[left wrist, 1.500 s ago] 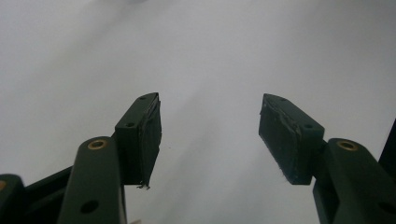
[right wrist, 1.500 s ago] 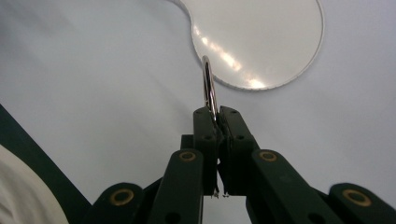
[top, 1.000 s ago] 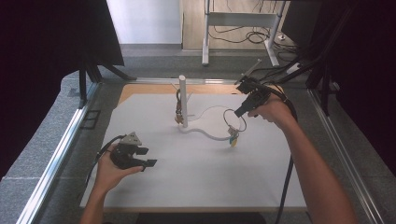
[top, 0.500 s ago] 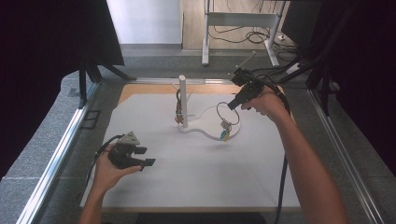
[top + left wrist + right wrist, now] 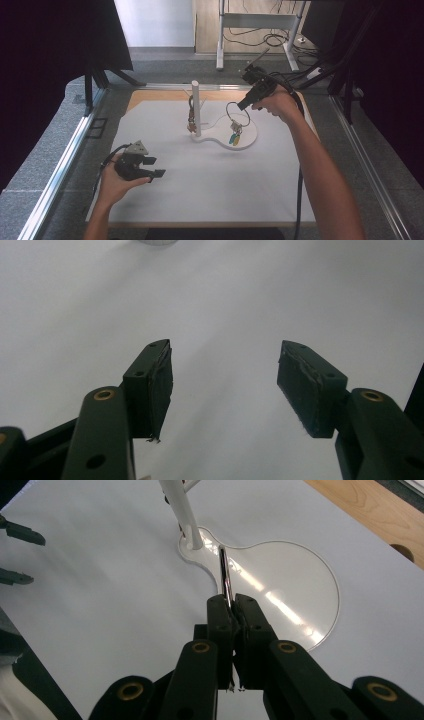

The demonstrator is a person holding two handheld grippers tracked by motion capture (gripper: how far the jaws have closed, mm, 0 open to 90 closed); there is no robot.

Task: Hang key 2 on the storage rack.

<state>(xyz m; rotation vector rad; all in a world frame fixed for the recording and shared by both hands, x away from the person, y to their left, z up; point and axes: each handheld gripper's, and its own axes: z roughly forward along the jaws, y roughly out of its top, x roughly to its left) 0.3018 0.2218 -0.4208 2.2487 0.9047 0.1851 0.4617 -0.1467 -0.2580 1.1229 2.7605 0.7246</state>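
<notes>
Keyring (image 5: pixel 235 111), a thin silver loop with a yellow and a green tag dangling, hangs above the white stand's base (image 5: pixel 248 134) near the worktop's far edge, pinched by the right gripper (image 5: pixel 243 105). Left gripper (image 5: pixel 154 167) stands spread.

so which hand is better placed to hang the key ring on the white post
Right. The right tongs are shut on the key ring, lifted above the stand's base just beside the white post. The left tongs are open with nothing between them, low near the table's near left side.
</notes>
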